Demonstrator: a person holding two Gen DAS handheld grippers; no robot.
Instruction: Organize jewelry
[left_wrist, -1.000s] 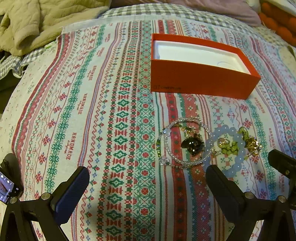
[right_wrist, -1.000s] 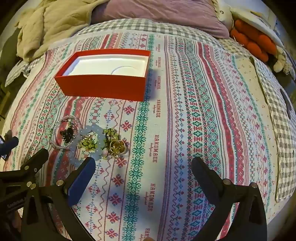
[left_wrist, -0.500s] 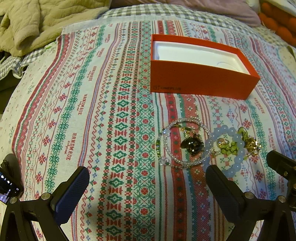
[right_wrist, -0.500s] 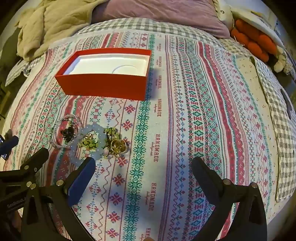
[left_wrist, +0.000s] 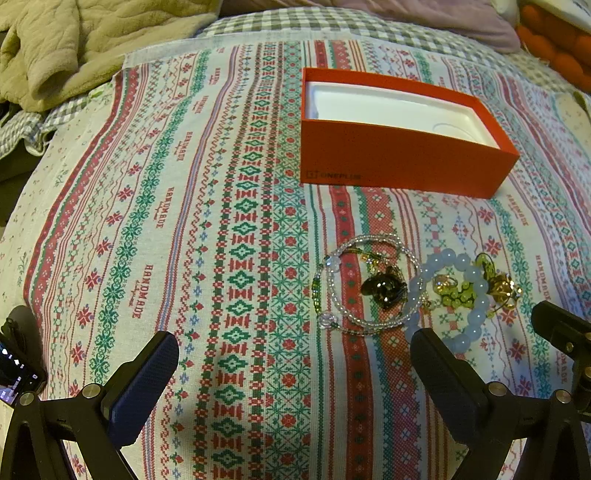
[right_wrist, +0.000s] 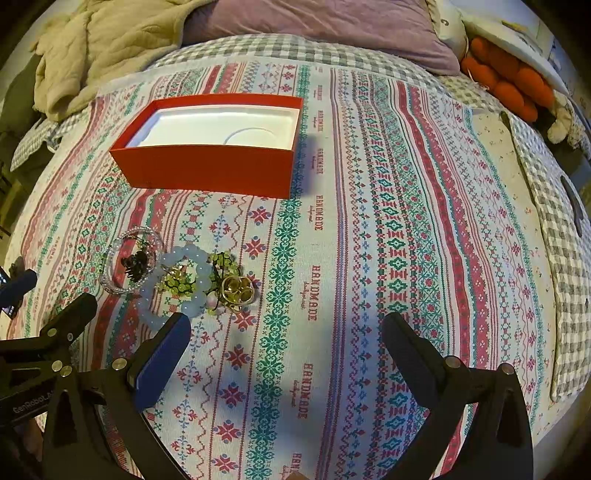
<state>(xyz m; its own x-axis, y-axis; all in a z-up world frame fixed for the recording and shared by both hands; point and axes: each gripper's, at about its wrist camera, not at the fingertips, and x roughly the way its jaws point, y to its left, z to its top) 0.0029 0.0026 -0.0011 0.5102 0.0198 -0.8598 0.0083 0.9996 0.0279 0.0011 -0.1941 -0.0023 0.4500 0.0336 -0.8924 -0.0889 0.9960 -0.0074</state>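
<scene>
A small heap of jewelry lies on the patterned cloth (left_wrist: 229, 229): a clear bead bracelet (left_wrist: 369, 325) around a dark pendant (left_wrist: 384, 288), a pale blue bead bracelet (left_wrist: 476, 317), green beads (left_wrist: 458, 295) and gold pieces (left_wrist: 504, 290). An open red box (left_wrist: 402, 166) with a white lining stands behind them. My left gripper (left_wrist: 291, 350) is open, the heap just past its right finger. In the right wrist view the heap (right_wrist: 181, 273) sits ahead of the left finger of my open right gripper (right_wrist: 284, 328), and the red box (right_wrist: 210, 170) is further back.
A beige quilted garment (right_wrist: 96, 48) and a purple pillow (right_wrist: 325, 29) lie at the back of the bed. Orange plush items (right_wrist: 506, 77) sit at the far right. Checked bedding (right_wrist: 561, 236) borders the cloth on the right.
Both grippers have crept slightly forward, and the jewelry and box sit a touch lower in the views. Nothing was taken hold of or moved.
</scene>
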